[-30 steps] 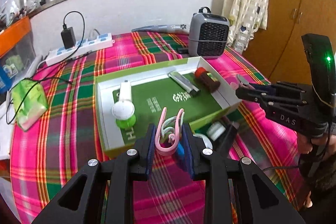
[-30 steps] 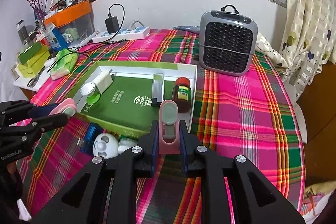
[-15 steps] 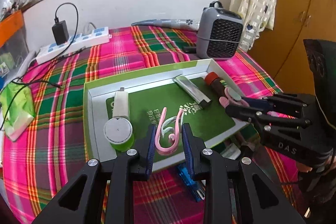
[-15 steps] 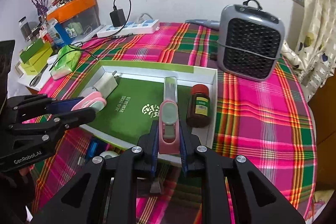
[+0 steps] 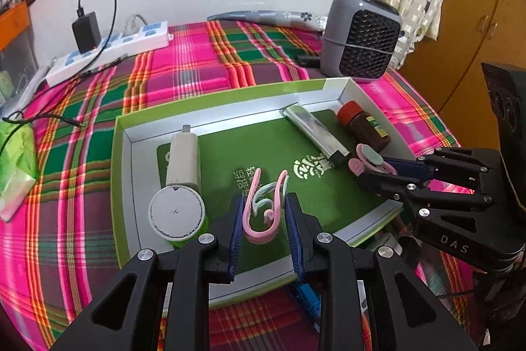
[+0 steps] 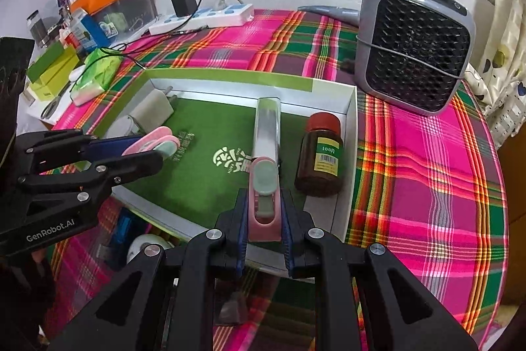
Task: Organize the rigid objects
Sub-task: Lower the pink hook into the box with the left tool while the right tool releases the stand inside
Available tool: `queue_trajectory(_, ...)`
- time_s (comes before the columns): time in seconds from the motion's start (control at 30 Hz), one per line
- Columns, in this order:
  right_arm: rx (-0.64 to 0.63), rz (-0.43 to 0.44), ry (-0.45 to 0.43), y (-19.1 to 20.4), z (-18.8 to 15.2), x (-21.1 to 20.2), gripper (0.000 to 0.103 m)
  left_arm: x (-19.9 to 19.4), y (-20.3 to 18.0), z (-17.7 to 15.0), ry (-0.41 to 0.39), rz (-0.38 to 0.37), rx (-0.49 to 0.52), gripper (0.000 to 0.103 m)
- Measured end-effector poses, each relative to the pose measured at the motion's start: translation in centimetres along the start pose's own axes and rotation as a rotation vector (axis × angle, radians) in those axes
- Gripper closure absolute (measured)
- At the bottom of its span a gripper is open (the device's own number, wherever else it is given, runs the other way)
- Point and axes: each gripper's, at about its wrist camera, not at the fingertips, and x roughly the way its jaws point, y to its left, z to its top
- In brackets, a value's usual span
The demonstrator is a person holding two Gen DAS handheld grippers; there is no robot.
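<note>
Left gripper (image 5: 264, 214): we clamp a pink and mint plastic hook-shaped clip (image 5: 263, 206) above the green-lined shallow white box (image 5: 125, 153). Right gripper (image 6: 264, 219): we pinch a pink clip with mint pad (image 6: 264, 186) over that box, near the brown red-capped pill bottle (image 6: 320, 158) and silver tube (image 6: 267, 130).

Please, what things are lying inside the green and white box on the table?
Inside the box lie a brown bottle with a red cap, a silver tube, a white charger plug and a round white-topped green container. The grippers cover the box's near part.
</note>
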Motion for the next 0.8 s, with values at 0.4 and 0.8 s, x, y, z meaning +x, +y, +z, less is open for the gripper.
queue_trajectory(0.4,-0.013,-0.021,0.003,-0.1,0.2,0.5,0.084,1.2,0.0,0.0,0.03,0.004,0.001,0.079)
queue_trajectory(0.8,-0.007,-0.014,-0.001,-0.1,0.2,0.6,0.084,1.2,-0.4,-0.2,0.028,0.026,0.011,0.078)
